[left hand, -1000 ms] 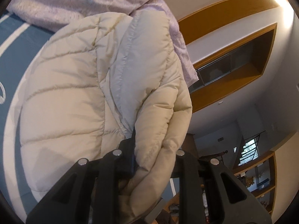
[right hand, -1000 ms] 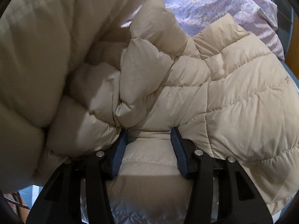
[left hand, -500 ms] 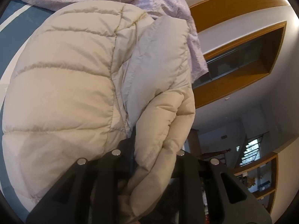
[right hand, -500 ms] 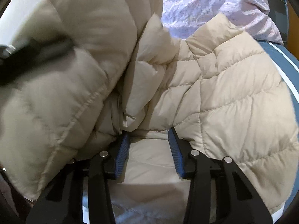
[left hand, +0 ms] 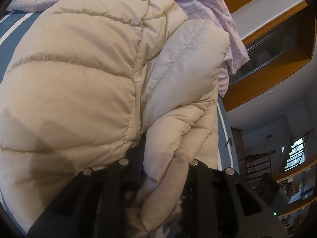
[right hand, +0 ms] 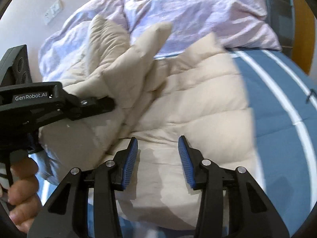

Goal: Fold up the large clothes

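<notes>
Beige puffer jacket (right hand: 198,107) lies spread on the blue striped bed cover (right hand: 281,103), directly ahead of and under the right gripper (right hand: 158,156). Right fingers (right hand: 131,154) are spread wide, blue pads apart with only quilted fabric showing between them; nothing gripped, tips just above or barely touching the jacket, cannot tell which. Left of the right fingers, the left gripper (right hand: 107,103) reaches in sideways with a bunched jacket fold at its tip, person's hand (right hand: 21,184) on its handle.

Left wrist view: jacket (left hand: 79,75) fills the frame ahead of the left gripper (left hand: 164,158). A thick fold of beige fabric with pale lining (left hand: 184,63) runs down between the left fingers, which are clamped on it; fabric bulges out on both sides. Lilac duvet (left hand: 208,4) lies beyond the jacket, past the fingertips. Wooden shelving (left hand: 277,59) to the right.
</notes>
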Demonstrator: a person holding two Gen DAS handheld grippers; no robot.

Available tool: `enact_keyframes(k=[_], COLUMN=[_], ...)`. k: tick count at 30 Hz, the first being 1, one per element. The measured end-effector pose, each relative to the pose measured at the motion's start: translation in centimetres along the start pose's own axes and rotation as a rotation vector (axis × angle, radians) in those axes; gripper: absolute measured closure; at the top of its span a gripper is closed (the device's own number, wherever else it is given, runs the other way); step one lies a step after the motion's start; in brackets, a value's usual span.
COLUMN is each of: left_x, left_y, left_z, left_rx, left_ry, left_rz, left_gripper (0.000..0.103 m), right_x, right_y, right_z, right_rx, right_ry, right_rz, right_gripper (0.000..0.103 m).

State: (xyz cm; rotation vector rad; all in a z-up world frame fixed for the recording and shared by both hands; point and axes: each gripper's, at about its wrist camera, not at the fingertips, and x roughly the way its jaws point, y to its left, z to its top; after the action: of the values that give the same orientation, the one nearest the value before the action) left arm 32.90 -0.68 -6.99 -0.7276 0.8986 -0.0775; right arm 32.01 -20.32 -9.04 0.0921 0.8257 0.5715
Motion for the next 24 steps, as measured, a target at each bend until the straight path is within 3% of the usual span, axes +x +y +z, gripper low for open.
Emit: enact_keyframes(k=[10,17,24], left_x=[1.6,1.1,0.9], left_y=[-1.0,-1.2,-2.6], left_z=[1.1,0.1,-0.8], left_rx=[0.008,0.015,0.056], left_ry=[0.006,0.010,0.011], left_rz=[0.034,0.031,0.021], left_gripper=[0.078,0.078,0.078], right_x=[0.0,2.1,2.5], right_y=[-2.0,-1.8,-2.0], right_z=[-1.3,-1.5,-1.4], right_rx=[-0.003,-0.029,-0.033], right_ry=[0.009,0.068,0.072], right_rz=[-0.078,-0.116,-0.118], right_gripper=[0.059,0.059,0.059])
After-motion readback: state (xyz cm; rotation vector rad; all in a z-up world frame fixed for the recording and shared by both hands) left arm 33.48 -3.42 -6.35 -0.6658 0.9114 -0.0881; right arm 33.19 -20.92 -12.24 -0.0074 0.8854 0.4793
